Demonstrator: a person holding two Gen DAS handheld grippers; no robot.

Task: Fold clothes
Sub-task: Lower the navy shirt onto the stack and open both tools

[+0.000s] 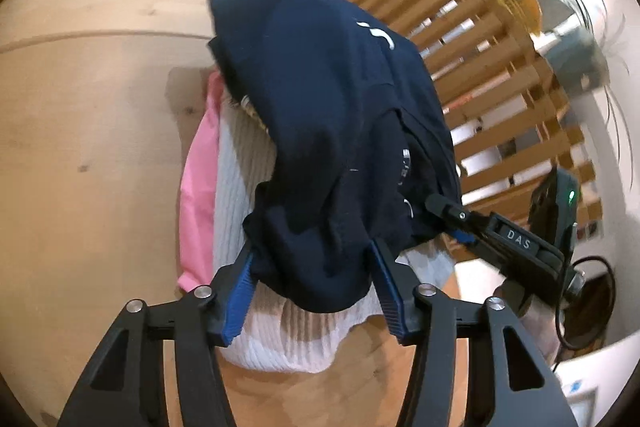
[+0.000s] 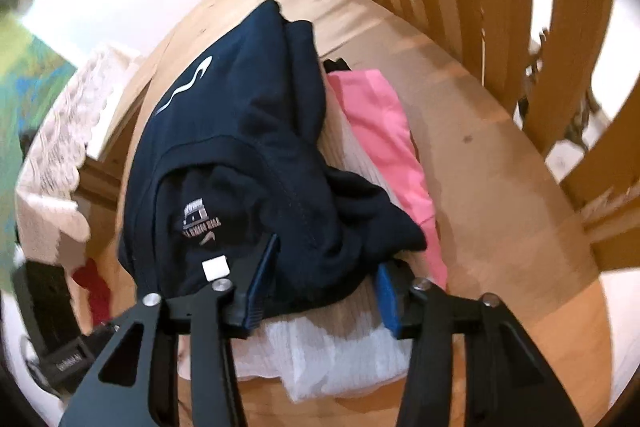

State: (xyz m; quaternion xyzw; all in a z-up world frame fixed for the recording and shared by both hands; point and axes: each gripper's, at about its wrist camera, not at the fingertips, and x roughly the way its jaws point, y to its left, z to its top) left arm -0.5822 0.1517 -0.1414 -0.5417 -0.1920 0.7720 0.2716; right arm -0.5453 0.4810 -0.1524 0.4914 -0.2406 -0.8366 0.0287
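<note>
1. Your navy shirt lies bunched on top of a stack: a white ribbed garment under it and a pink garment lowest, all on the wooden table. Judge it as being set down on the pile, not yet tidy.
2. Your left gripper has its jaws apart, with the near hem of the navy shirt between the blue pads. They seem to straddle it rather than pinch it, so close fully before any pull.
3. Your right gripper also stands spread, the shirt's near edge lying between its pads. In the left view it comes in at 3 o'clock.
4. Draw both corners toward 6 o'clock together and evenly, so the hem straightens without dragging the white layer.
5. Smooth the lump at 5 o'clock of the shirt in the right view, beside the pink garment.
6. Keep clear of the wooden slats at 1 o'clock.
</note>
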